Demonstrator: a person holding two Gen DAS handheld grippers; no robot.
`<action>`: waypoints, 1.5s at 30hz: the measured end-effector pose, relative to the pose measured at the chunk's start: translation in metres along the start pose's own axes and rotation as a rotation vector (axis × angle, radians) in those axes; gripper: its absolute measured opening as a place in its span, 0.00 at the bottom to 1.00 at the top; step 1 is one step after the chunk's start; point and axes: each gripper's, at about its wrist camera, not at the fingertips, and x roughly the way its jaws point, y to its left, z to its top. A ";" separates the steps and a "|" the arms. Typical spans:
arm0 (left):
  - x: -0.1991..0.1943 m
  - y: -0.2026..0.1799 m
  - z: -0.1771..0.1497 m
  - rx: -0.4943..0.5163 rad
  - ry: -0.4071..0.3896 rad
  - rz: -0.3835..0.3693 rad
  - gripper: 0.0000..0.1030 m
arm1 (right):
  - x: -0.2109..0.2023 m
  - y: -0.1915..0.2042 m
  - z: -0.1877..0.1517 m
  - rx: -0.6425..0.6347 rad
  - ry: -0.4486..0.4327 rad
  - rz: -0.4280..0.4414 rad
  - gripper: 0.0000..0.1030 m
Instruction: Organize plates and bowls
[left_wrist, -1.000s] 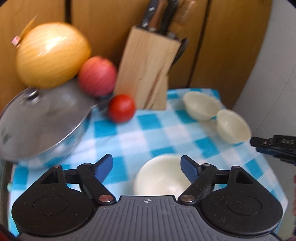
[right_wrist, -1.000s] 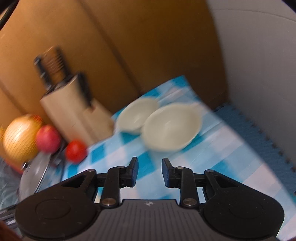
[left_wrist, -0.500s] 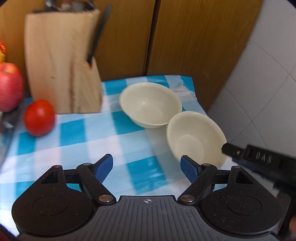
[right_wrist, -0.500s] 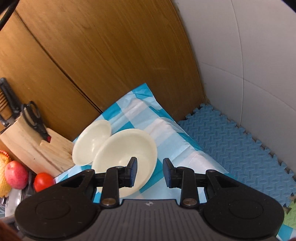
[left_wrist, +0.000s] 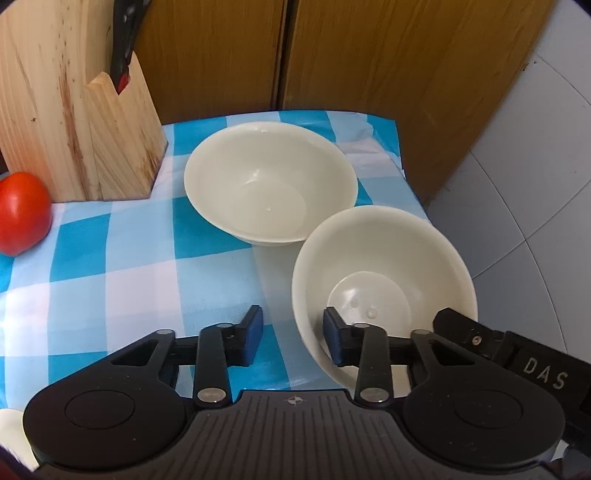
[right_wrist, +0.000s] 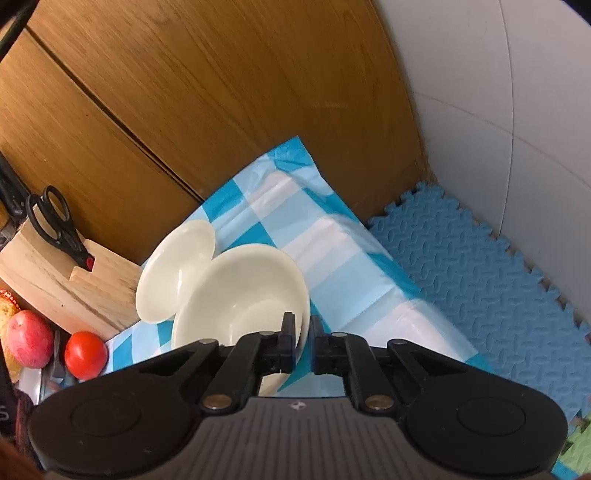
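Beyond both pairs of tongs, the table (left_wrist: 122, 280) carried a blue-and-white checked cloth, and a wooden knife block (left_wrist: 74, 122) stood at its far left against brown cabinet doors, presumably parked out of the working space. Ahead of the left tongs (left_wrist: 291, 339) sat the farther cream bowl (left_wrist: 269, 184), upright and touching the nearer cream bowl (left_wrist: 384, 273) at the rims. The nearer bowl was tipped toward the camera. The left tongs had just been closing and straddled its near-left wall, one blue pad inside and one outside; whether the pads actually pressed the wall could not be told. The right tongs (right_wrist: 303, 345) had just closed and pinched the opposite rim of that bowl, which probably explained the tilt. Two grips on one bowl suggested a steadied lift for stacking it into its neighbour. Far left of the tongs lay a tomato (left_wrist: 22, 214), untouched.
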 end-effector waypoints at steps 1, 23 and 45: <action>0.000 0.000 0.000 0.001 0.008 -0.010 0.27 | -0.001 0.001 -0.001 -0.005 0.002 0.000 0.08; -0.086 0.013 -0.015 0.074 -0.077 0.038 0.22 | -0.069 0.044 -0.035 -0.086 -0.042 0.079 0.08; -0.185 0.084 -0.073 0.029 -0.179 0.074 0.28 | -0.119 0.111 -0.110 -0.226 -0.040 0.219 0.09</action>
